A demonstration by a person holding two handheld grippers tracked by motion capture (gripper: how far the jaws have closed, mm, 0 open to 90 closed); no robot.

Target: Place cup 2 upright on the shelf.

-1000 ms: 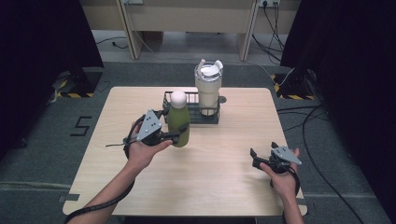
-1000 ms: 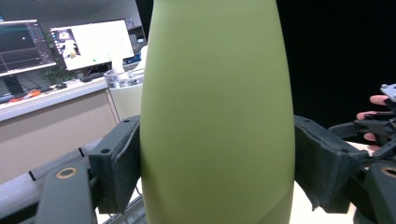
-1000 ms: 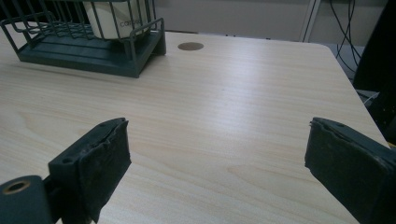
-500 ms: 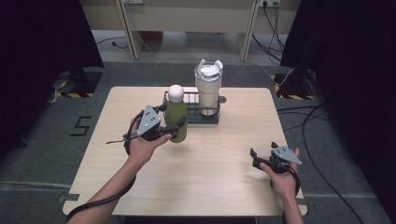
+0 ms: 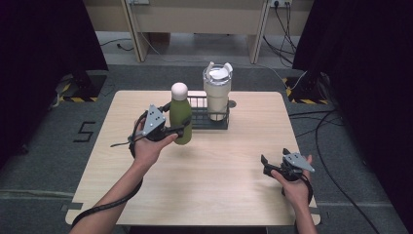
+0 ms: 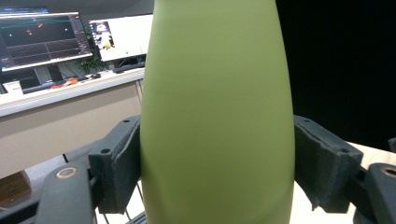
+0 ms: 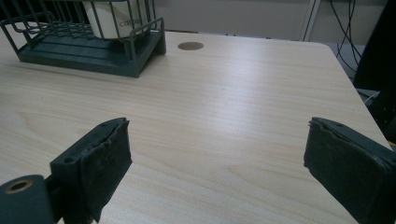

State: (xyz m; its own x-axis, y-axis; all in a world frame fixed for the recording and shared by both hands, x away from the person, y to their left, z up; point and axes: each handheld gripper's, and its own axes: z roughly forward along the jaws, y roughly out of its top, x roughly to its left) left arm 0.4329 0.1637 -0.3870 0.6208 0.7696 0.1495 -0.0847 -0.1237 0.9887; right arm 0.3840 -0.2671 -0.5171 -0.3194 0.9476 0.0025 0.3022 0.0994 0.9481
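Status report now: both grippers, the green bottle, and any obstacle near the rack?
Left gripper shut on green bottle, upright beside the wire rack. Right gripper open, low over the table. White tumbler occupies the rack's right side.

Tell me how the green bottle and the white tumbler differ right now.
The green bottle is matte olive with a rounded white cap; the white tumbler is cream with a flat lid whose tab is flipped up. The bottle is clamped in the left gripper beside the wire rack; the tumbler stands inside the rack, untouched. The tumbler looks wider. Both are upright.
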